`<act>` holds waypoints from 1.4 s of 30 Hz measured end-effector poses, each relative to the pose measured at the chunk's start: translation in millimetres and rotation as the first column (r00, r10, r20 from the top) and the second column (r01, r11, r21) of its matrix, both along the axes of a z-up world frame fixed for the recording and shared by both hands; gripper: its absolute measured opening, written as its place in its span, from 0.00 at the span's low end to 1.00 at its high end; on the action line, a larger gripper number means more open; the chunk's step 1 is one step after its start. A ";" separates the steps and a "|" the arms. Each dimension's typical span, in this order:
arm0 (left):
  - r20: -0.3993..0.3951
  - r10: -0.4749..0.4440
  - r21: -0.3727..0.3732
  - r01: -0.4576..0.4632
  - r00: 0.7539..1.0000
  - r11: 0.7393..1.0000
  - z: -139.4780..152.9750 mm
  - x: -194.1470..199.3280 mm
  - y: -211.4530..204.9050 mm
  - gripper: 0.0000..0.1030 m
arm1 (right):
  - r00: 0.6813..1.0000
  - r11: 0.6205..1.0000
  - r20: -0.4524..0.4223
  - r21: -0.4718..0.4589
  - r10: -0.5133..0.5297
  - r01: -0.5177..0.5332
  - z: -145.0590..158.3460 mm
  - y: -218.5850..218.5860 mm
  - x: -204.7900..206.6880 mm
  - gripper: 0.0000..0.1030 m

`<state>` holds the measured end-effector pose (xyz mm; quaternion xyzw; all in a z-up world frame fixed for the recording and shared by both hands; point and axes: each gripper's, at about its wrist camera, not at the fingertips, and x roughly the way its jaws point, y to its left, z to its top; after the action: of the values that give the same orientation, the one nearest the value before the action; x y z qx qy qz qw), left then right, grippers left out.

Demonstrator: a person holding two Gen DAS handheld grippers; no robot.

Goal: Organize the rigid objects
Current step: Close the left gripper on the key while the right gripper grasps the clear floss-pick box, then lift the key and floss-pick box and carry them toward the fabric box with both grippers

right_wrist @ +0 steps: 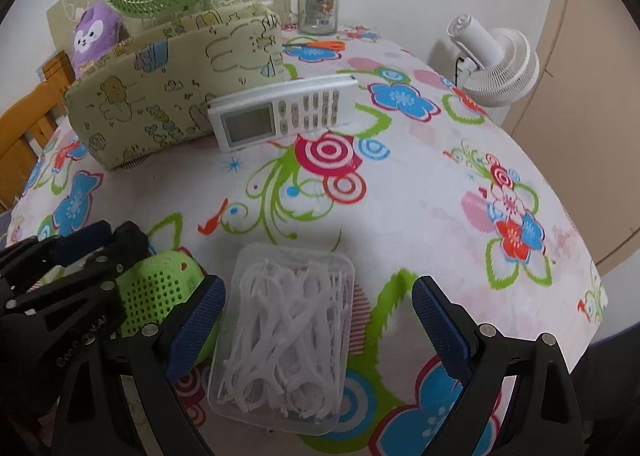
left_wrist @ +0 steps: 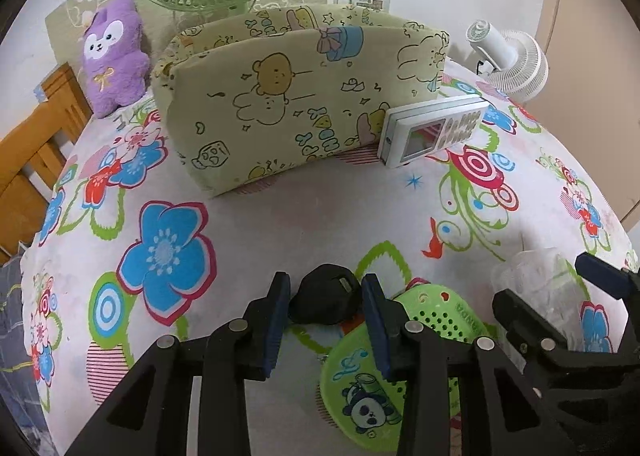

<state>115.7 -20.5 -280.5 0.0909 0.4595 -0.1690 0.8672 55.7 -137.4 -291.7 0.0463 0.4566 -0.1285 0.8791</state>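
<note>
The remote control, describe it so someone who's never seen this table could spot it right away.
Find the big yellow cartoon-print cushion standing on the flowered tablecloth. The remote control leans against its right end, propped on its long edge. It is the only flat white slab with a grey screen and rows of buttons.

Two close wrist views, shared remote (left_wrist: 434, 128).

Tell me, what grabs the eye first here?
The loud flowered tablecloth, probably. Then the left tongs, open around a black lump beside a green perforated basket, and the right tongs, open around a clear box of floss picks.
</note>
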 end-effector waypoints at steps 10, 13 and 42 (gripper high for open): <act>-0.002 0.032 -0.021 -0.032 0.999 0.999 -2.7 -2.7 2.9 0.36 | 1.000 1.000 0.007 0.001 0.011 -0.011 -8.3 13.9 -3.6 0.62; -0.005 0.034 -0.026 -0.034 0.999 0.999 -2.3 -2.6 2.1 0.36 | 1.000 1.000 0.005 0.000 0.024 -0.024 -7.4 13.4 -0.7 0.62; -0.045 0.147 -0.037 -0.149 0.988 0.988 0.9 15.5 -14.3 0.29 | 0.990 0.990 -0.021 -0.009 0.139 -0.139 1.9 -8.3 46.4 0.61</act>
<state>131.2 -34.8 -279.7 0.0356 0.4796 -0.1152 0.8692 102.1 -145.8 -289.8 0.0084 0.4670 -0.0698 0.8814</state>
